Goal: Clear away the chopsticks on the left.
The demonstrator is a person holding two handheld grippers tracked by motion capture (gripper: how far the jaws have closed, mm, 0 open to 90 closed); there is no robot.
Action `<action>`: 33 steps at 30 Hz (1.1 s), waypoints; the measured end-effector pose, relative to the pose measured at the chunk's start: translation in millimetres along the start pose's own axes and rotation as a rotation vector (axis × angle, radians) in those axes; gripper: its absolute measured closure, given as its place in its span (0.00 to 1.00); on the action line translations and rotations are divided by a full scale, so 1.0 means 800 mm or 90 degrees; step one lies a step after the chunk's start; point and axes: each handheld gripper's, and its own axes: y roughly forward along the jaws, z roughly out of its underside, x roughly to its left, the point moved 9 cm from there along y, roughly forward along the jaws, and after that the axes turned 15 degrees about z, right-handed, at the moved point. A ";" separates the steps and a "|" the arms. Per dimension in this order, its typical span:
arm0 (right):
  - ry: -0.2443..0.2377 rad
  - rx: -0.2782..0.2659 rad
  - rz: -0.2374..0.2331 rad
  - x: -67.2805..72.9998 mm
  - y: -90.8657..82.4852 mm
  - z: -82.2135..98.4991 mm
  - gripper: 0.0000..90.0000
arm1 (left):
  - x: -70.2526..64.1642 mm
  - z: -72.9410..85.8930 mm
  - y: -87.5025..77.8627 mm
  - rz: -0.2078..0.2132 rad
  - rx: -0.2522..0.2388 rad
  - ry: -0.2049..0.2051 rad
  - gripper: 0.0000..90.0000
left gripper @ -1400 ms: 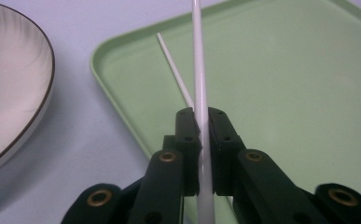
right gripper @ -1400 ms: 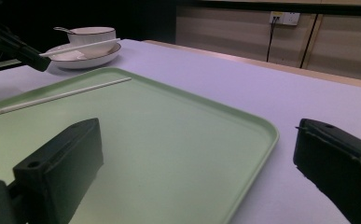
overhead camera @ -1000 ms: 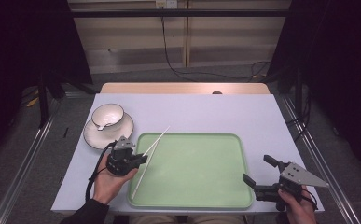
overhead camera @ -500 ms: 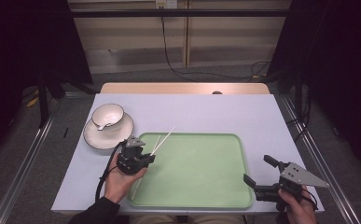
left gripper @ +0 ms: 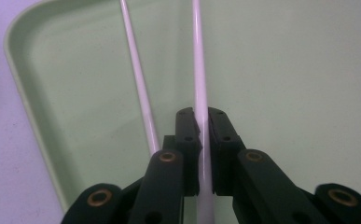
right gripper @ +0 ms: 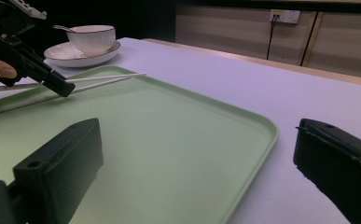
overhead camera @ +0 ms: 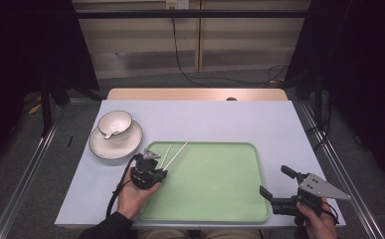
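Note:
My left gripper (overhead camera: 160, 169) is over the near-left corner of the green tray (overhead camera: 215, 184), held in a hand. In the left gripper view its jaws (left gripper: 201, 116) are shut on one white chopstick (left gripper: 198, 70), which runs forward over the tray (left gripper: 285, 70). A second white chopstick (left gripper: 138, 84) lies just left of the jaws, outside the pads. Both chopsticks (overhead camera: 177, 151) point toward the tray's far edge. My right gripper (overhead camera: 277, 182) is at the tray's near-right corner, open and with nothing in it (right gripper: 197, 163). From there the left gripper (right gripper: 65, 89) and the chopsticks (right gripper: 106, 79) show at the far left.
A white bowl (overhead camera: 114, 123) with a spoon in it (right gripper: 92, 39) stands on a white plate (overhead camera: 103, 147) left of the tray's far corner. The table (overhead camera: 220, 119) is pale lavender; a wooden strip runs along its far edge.
The left gripper has moved right and slightly down with the chopstick, from the tray's left rim to over its corner. The right gripper has stayed in place.

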 end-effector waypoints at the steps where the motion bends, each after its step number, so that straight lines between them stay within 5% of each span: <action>1: 0.001 0.002 0.000 0.000 0.000 0.000 0.01 | -0.001 0.002 0.003 0.001 0.000 -0.004 0.94; 24: -0.001 0.002 -0.004 0.001 0.000 0.000 0.01 | -0.005 0.006 0.006 -0.012 0.009 0.017 0.92; 30: -0.001 0.002 -0.004 0.001 0.000 0.000 0.01 | -0.008 0.005 0.007 0.003 0.014 0.044 0.77; 33: 0.000 0.001 -0.006 0.001 -0.001 0.000 0.01 | -0.007 0.000 0.004 -0.004 -0.019 0.057 0.71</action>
